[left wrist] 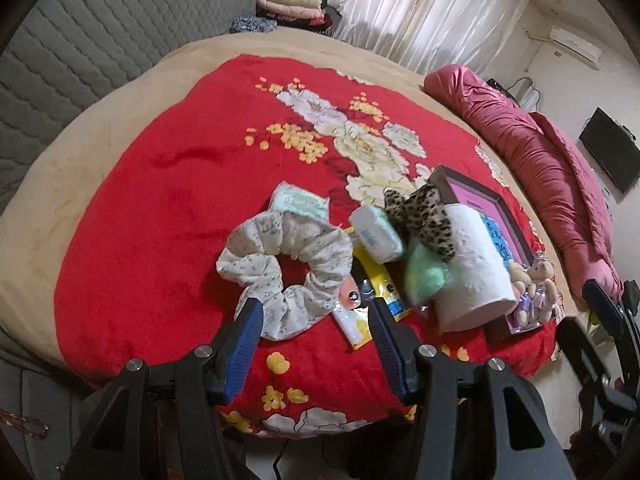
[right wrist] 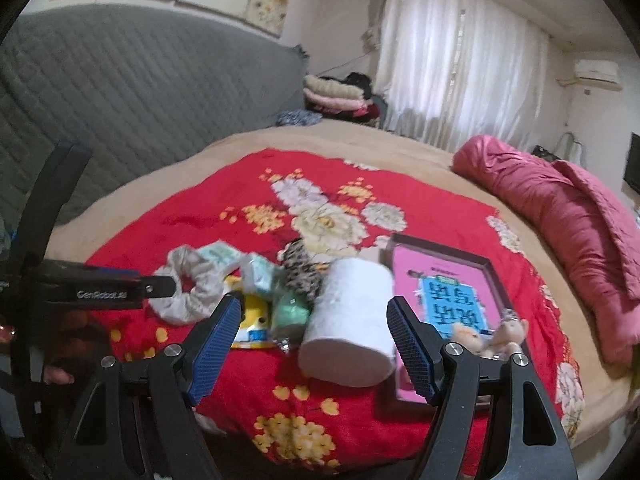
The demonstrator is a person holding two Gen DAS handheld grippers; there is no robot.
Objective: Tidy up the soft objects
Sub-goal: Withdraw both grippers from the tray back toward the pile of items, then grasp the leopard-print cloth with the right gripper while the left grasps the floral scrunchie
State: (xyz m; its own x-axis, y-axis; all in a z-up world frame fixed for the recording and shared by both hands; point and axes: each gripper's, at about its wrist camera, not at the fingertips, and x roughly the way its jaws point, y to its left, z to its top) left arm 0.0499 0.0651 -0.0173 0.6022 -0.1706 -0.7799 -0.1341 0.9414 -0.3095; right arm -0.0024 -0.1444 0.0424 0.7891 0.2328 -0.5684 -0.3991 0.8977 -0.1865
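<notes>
A pile of soft things lies on the red flowered blanket [left wrist: 160, 208]. A white floral scrunchie [left wrist: 280, 268] lies at the left, with a pale tissue pack [left wrist: 300, 202] behind it. A white paper roll [left wrist: 472, 272], a green sponge [left wrist: 424, 272], a leopard-print bow [left wrist: 424, 212] and a small white pack [left wrist: 378, 236] sit to the right. My left gripper [left wrist: 316, 308] is open, just in front of the scrunchie. My right gripper [right wrist: 314, 308] is open, with the paper roll [right wrist: 352, 320] beyond its tips. The scrunchie [right wrist: 188, 292] shows at the left of the right wrist view.
A dark tray with a pink booklet [left wrist: 488, 208] lies at the right, with small teddy bears [left wrist: 532, 284] on its near end. A yellow packet [left wrist: 376, 280] lies under the pile. A rolled pink quilt [left wrist: 540, 152] runs along the bed's right side. Folded clothes [left wrist: 292, 4] sit far back.
</notes>
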